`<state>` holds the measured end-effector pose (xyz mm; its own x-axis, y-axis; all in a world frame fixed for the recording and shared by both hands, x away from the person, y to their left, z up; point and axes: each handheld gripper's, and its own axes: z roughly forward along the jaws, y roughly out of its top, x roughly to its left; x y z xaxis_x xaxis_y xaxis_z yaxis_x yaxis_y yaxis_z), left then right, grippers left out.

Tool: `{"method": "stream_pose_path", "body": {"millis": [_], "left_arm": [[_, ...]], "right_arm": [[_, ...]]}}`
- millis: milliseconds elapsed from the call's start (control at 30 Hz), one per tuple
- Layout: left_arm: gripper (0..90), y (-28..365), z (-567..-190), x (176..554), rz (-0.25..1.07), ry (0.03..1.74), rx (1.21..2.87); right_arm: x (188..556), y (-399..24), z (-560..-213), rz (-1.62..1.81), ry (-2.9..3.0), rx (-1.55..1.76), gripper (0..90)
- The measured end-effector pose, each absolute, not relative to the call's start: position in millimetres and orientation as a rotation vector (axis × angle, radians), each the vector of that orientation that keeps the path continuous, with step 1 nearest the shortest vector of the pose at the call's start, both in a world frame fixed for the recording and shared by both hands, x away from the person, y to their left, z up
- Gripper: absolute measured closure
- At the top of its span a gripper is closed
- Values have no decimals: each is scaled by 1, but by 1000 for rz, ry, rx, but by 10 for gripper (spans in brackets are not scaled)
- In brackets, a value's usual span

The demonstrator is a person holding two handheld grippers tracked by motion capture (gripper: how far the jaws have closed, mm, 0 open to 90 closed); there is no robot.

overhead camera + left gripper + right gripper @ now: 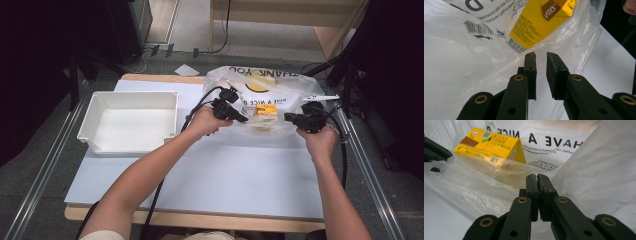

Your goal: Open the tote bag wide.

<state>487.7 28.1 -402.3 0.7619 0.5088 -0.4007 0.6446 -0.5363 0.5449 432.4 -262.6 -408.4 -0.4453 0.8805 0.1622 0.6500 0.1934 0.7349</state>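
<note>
White tray [129, 122] on desk [210, 180], left side, open side up, inside bare. Folded paper scrap [186, 70] on grey floor [40, 200] beyond far desk edge. Wooden furniture [330, 20] behind.

Bare table [210, 175] lies open on the person's side of the plastic bag [280, 85]; left of the bag the white bin [95, 107] blocks the way; inside the bag, the yellow carton [265, 109] fills the middle.

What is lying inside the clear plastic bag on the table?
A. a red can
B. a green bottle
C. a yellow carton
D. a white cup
C: a yellow carton with printed text lies inside the plastic bag, seen through its film in both gripper views and in the high view.
</note>
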Motion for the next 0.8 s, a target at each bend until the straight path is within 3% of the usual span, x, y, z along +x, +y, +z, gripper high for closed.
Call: {"method": "stream_pose_path", "body": {"millis": [400, 800], "left_arm": [[773, 35, -405, 507, 25, 1005, 2167], [787, 38, -431, 524, 82, 1020, 2171]], "right_arm": [[428, -273, -426, 1093, 2172, 1494, 891], [441, -277, -449, 1121, 2140, 1511, 889]]}}
